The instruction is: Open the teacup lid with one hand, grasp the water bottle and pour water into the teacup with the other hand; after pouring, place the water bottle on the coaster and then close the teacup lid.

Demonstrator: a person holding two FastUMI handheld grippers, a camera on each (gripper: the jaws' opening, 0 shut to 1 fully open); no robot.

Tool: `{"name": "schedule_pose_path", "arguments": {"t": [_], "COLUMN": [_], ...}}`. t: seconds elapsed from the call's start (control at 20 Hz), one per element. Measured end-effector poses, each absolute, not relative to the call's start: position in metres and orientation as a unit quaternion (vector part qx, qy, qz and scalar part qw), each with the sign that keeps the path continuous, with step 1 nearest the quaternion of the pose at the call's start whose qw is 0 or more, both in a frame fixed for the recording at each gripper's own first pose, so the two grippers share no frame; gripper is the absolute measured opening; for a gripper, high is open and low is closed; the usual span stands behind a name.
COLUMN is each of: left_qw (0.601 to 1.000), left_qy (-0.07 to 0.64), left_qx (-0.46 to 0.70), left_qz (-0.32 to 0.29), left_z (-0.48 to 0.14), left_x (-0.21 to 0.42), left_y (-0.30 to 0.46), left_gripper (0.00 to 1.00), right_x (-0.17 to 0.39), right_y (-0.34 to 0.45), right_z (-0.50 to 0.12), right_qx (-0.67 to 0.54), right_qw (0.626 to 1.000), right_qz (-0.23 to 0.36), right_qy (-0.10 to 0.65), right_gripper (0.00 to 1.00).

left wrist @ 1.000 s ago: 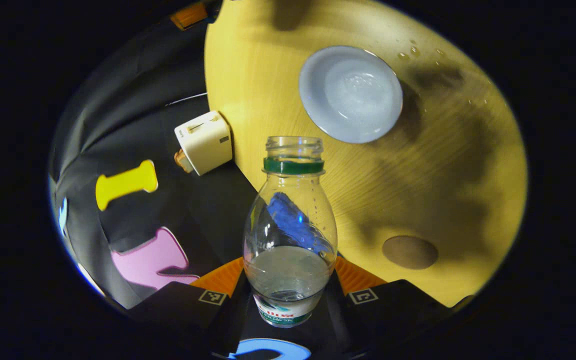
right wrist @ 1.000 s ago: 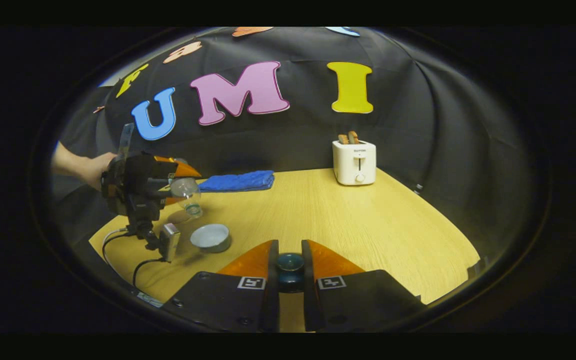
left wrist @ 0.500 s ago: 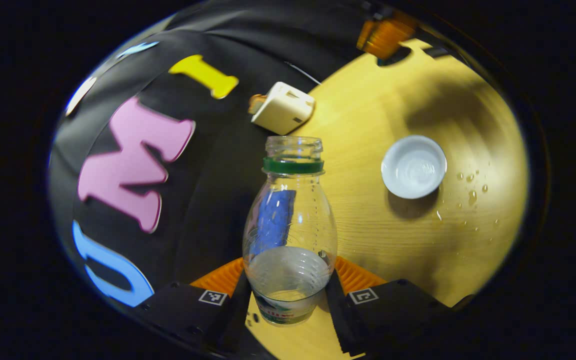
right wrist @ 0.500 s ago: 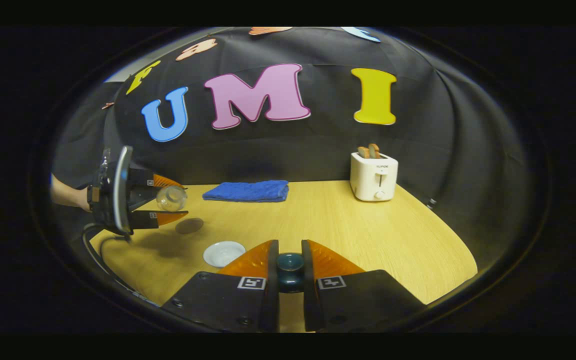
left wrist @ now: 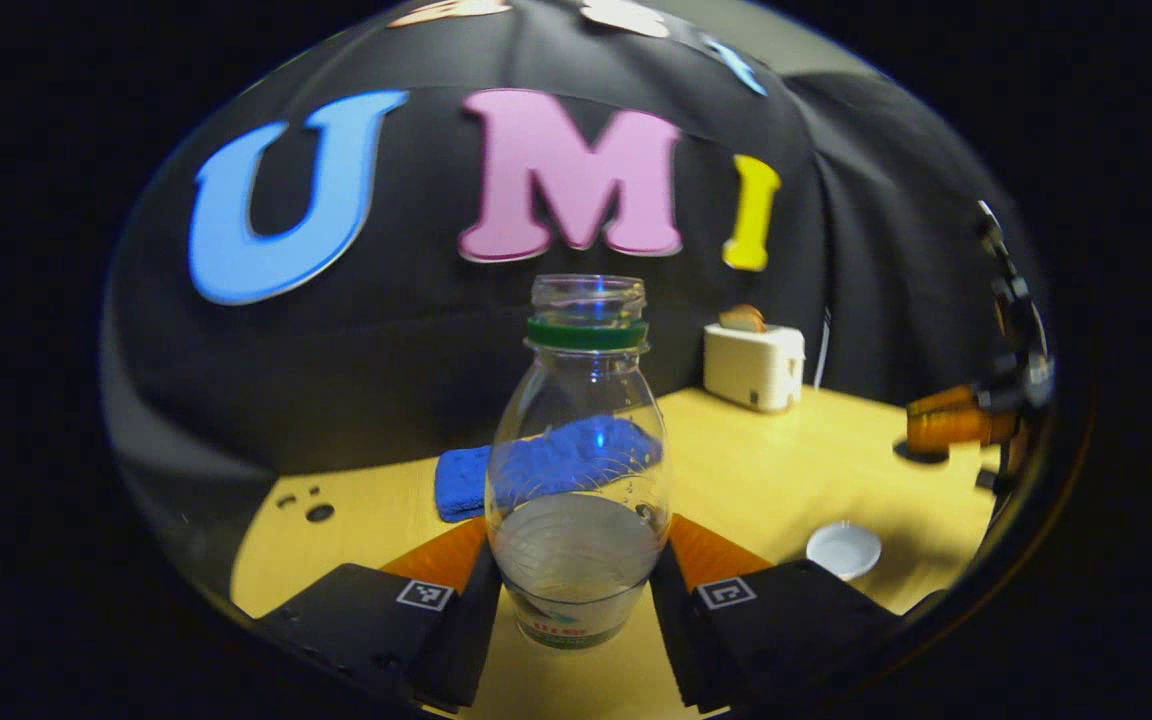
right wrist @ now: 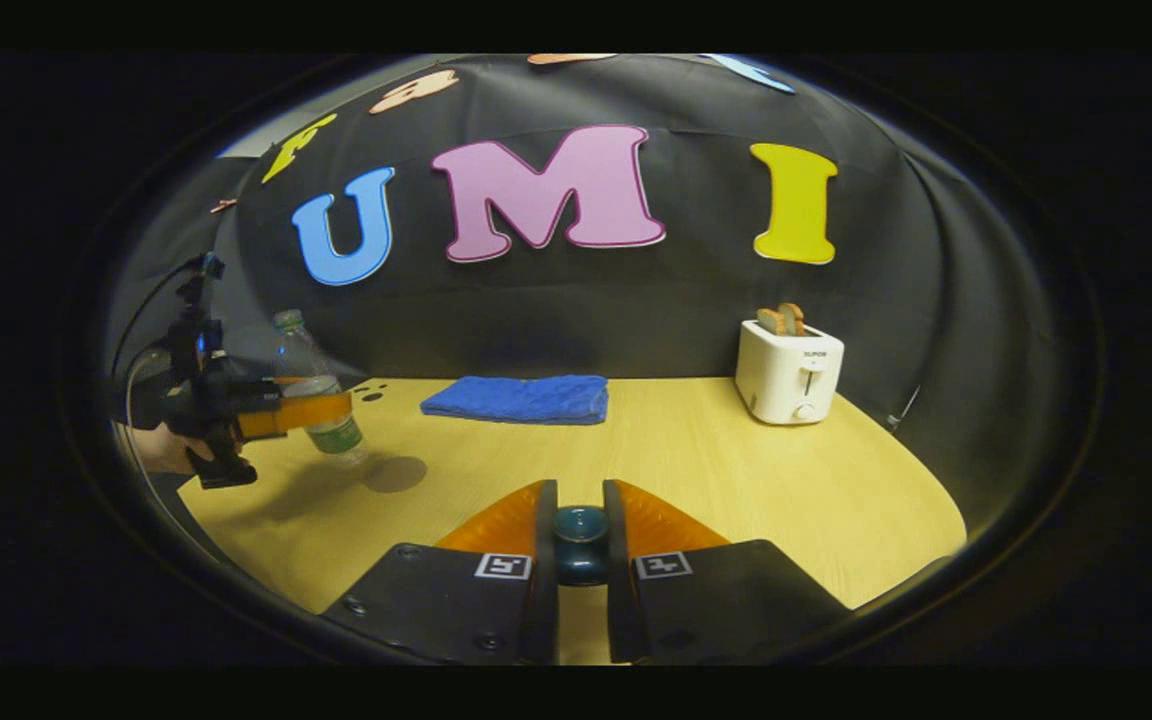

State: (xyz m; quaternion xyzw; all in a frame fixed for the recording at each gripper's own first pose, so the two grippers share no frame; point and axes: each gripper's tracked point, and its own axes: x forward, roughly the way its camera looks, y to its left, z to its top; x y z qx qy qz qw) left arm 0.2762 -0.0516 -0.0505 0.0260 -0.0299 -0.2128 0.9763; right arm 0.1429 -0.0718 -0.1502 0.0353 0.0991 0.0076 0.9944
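The lower part of the water bottle (left wrist: 579, 480) is hidden between the left tongs (left wrist: 576, 590), which are closed on its body; it is held upright, uncapped, above the worktop (left wrist: 766, 470). In the right gripper view the bottle (right wrist: 321, 395) is seen just left of one round coaster (right wrist: 394, 473). The teacup lid (right wrist: 580, 540) is mostly hidden; its knob is pinched by the right tongs (right wrist: 580, 545). One teacup (left wrist: 843, 549), one blue towel (right wrist: 518, 398) and one toaster (right wrist: 789, 371) are counted.

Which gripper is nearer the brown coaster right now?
Left. The left gripper, holding the water bottle upright, is just beside the coaster; the right gripper, clamping the teacup lid, sits farther off.
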Motion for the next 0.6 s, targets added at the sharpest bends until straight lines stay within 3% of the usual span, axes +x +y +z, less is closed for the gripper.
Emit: {"name": "schedule_pose_path", "arguments": {"t": [0.25, 0.3, 0.35, 0.45, 0.5, 0.6], "left_qw": [0.976, 0.976, 0.977, 0.976, 0.975, 0.974], "left_qy": [-0.04, -0.032, -0.029, -0.018, -0.012, -0.004], "left_qx": [-0.05, -0.041, -0.033, -0.03, -0.034, -0.031], "left_qz": [-0.207, -0.211, -0.211, -0.216, -0.221, -0.226], "left_z": [-0.053, -0.064, -0.072, -0.087, -0.094, -0.104], "left_x": [0.321, 0.325, 0.329, 0.33, 0.331, 0.33], "left_y": [-0.036, -0.039, -0.039, -0.042, -0.046, -0.046], "left_gripper": [0.73, 0.73, 0.74, 0.73, 0.73, 0.73], "right_x": [0.16, 0.165, 0.167, 0.171, 0.173, 0.175], "right_y": [-0.04, -0.035, -0.033, -0.029, -0.029, -0.028], "right_z": [-0.163, -0.166, -0.168, -0.17, -0.171, -0.173], "right_qx": [0.034, 0.036, 0.036, 0.037, 0.037, 0.038], "right_qw": [0.994, 0.994, 0.994, 0.994, 0.994, 0.994], "right_qz": [0.014, 0.015, 0.016, 0.015, 0.014, 0.013], "right_qy": [0.104, 0.105, 0.105, 0.105, 0.105, 0.106], "right_gripper": [0.23, 0.18, 0.23, 0.23, 0.18, 0.23]}}
